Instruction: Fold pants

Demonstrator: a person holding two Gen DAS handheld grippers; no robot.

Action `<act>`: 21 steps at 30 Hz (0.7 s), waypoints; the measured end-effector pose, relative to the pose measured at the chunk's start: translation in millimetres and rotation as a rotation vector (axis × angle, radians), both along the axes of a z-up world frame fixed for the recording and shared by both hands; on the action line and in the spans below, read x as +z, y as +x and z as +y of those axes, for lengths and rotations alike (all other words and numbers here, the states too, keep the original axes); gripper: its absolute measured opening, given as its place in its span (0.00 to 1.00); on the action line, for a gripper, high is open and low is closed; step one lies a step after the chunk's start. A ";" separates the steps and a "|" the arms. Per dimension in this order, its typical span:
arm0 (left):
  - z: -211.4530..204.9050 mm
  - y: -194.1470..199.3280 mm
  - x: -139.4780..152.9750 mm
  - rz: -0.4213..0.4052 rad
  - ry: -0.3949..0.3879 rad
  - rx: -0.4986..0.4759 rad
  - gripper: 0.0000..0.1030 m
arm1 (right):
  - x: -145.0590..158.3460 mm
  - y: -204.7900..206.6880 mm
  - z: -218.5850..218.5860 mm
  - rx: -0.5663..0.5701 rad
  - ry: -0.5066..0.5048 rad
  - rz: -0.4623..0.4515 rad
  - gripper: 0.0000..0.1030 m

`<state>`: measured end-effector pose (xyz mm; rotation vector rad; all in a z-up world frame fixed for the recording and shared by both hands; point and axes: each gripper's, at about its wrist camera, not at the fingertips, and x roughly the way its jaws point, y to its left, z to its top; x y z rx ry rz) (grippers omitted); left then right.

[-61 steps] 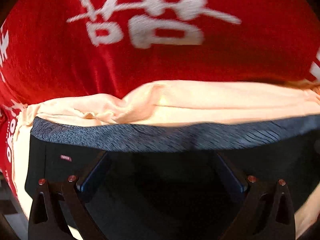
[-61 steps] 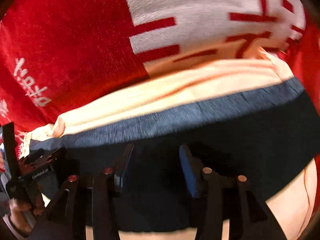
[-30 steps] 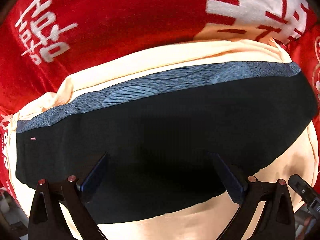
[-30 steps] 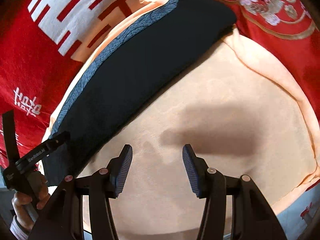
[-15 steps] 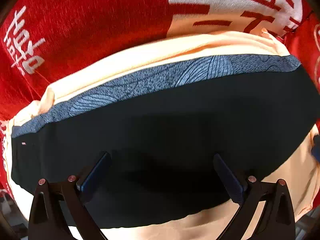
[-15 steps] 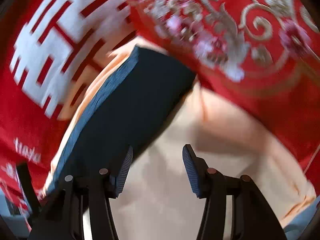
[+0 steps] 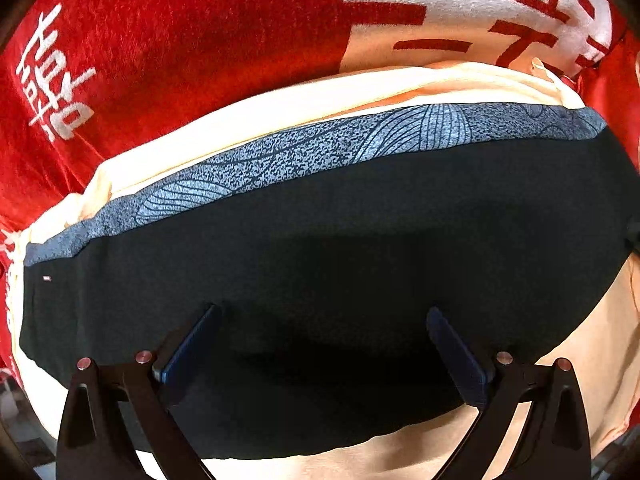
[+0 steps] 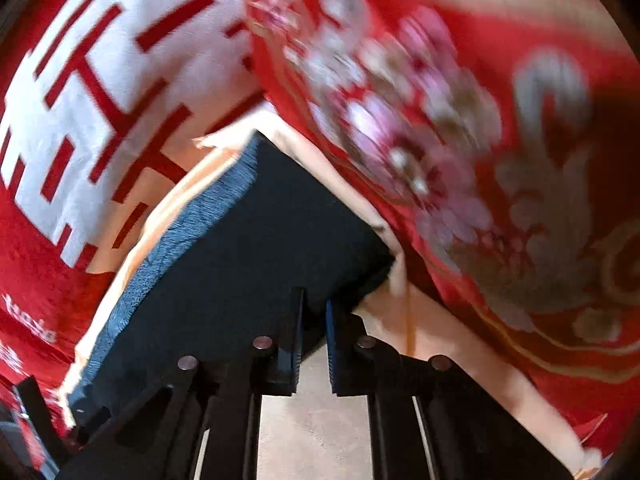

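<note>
Your right gripper (image 8: pixel 311 344), which a second ago hung spread above the bare peach cloth (image 8: pixel 316 432), has swung over to the right end of the folded dark pants (image 8: pixel 256 264). Its jaws are closing with that hem edge between them, a narrow gap left. Your left gripper (image 7: pixel 320 352) has dropped closer, jaws wide apart over the pants' near edge, gripping nothing. Judging by this, the next fold starts here.
</note>
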<state>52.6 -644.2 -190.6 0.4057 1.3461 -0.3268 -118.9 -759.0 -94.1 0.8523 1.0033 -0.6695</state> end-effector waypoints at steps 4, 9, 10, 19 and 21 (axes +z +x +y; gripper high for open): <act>3.0 -0.2 -8.7 0.007 -0.010 0.003 1.00 | 9.7 -12.3 8.6 0.012 0.006 -0.008 0.24; -1.2 -6.2 -5.7 -0.008 -0.004 0.008 1.00 | 17.4 -30.0 27.4 0.025 0.029 -0.018 0.24; -2.4 -7.0 -5.4 -0.010 -0.004 0.008 1.00 | 22.3 -23.9 31.5 0.058 0.010 -0.044 0.24; -3.0 -4.5 -3.7 -0.006 -0.003 0.027 1.00 | -6.3 99.3 40.9 0.294 0.074 -0.122 0.24; -3.1 -3.3 -2.2 0.000 -0.005 0.029 1.00 | -17.3 118.9 41.4 0.331 0.054 -0.085 0.24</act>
